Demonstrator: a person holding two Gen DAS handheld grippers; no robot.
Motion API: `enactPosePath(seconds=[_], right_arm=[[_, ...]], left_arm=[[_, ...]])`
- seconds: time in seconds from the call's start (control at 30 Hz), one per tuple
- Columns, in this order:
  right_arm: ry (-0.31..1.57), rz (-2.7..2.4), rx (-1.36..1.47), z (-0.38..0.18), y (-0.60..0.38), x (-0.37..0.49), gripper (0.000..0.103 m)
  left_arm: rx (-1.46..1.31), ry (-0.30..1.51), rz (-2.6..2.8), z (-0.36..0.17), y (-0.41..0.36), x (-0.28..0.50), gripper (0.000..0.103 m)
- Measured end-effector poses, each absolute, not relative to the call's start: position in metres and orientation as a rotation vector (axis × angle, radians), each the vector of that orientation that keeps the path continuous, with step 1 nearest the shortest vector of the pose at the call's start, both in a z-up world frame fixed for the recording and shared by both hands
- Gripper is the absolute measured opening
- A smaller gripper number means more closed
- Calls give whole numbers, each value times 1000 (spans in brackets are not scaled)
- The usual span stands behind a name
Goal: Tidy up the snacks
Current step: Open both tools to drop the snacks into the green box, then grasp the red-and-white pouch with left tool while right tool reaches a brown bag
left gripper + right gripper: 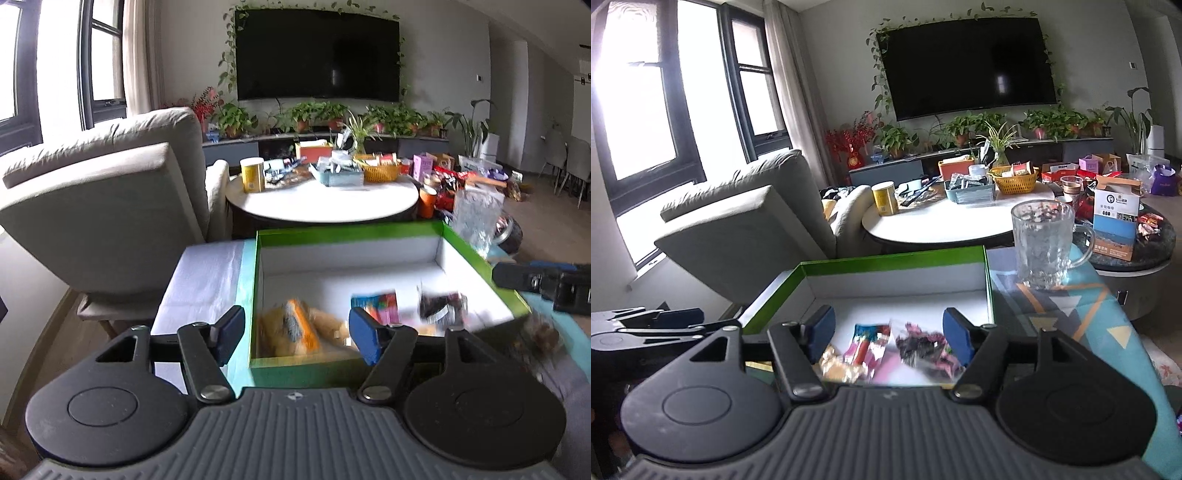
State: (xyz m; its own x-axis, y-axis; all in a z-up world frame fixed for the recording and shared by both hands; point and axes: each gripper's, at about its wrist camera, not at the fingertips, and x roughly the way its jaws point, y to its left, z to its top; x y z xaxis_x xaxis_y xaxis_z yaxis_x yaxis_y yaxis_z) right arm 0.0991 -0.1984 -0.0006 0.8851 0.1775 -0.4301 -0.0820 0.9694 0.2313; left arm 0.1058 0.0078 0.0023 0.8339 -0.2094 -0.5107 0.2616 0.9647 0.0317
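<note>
A green box (347, 232) (886, 260) with a white inside lies on a patterned cloth. Inside it are an orange-and-yellow snack pack (295, 328), a pink-and-blue packet (376, 306) (866, 345) and a dark wrapped snack (441, 306) (925, 345). My left gripper (297, 330) hovers open over the box's near left corner, with nothing pressed between its blue pads. My right gripper (888, 334) is open above the box's near edge, the packets lying below its fingers. The right gripper's body (546, 282) shows at the right edge of the left wrist view, and the left gripper's body (646, 325) at the left edge of the right wrist view.
A glass mug (1047, 243) stands just right of the box. Behind is a round white table (321, 199) crowded with a yellow can (253, 175), a yellow basket (1014, 181) and more snacks. A grey armchair (110, 206) stands at the left.
</note>
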Motion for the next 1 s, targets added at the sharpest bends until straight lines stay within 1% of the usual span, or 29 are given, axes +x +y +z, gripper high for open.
enactPosePath(seconds=[0.27, 0.6, 1.0], right_arm=[[493, 109, 187, -8, -202, 69, 46], [500, 147, 141, -10, -189, 48, 46], [577, 440, 5, -18, -168, -3, 46]], left_arm=[[145, 611, -279, -20, 21, 71, 60], [66, 693, -240, -32, 48, 36, 60], [65, 757, -364, -48, 39, 13, 60]])
